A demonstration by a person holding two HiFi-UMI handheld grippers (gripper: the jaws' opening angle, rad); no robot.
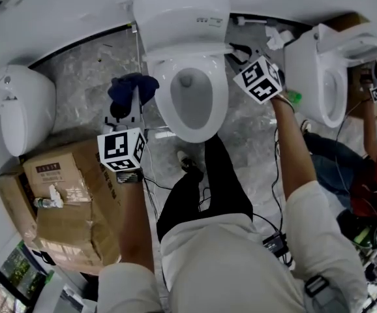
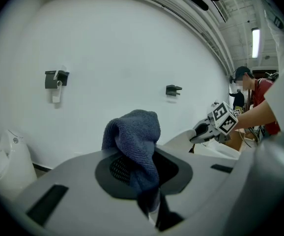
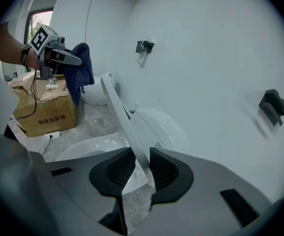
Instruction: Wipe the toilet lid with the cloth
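The white toilet (image 1: pixel 190 103) stands in the middle of the head view with its lid (image 1: pixel 183 55) raised upright, seen edge-on there. My right gripper (image 1: pixel 235 49) is at the lid's right edge. In the right gripper view the lid (image 3: pixel 125 122) runs as a thin white slab between the pads, and the right gripper (image 3: pixel 138 166) is shut on it. My left gripper (image 1: pixel 128 98) hovers left of the bowl, shut on a dark blue cloth (image 1: pixel 134 87). The cloth (image 2: pixel 136 136) bunches up out of the left gripper (image 2: pixel 143 178).
Cardboard boxes (image 1: pixel 64 201) sit at the lower left beside another white toilet (image 1: pixel 19 109). A third toilet (image 1: pixel 325 70) stands at the right, with another person (image 1: pixel 371 175) working beside it. Cables (image 1: pixel 270 223) trail over the grey floor. The holder's legs (image 1: pixel 201 188) stand before the bowl.
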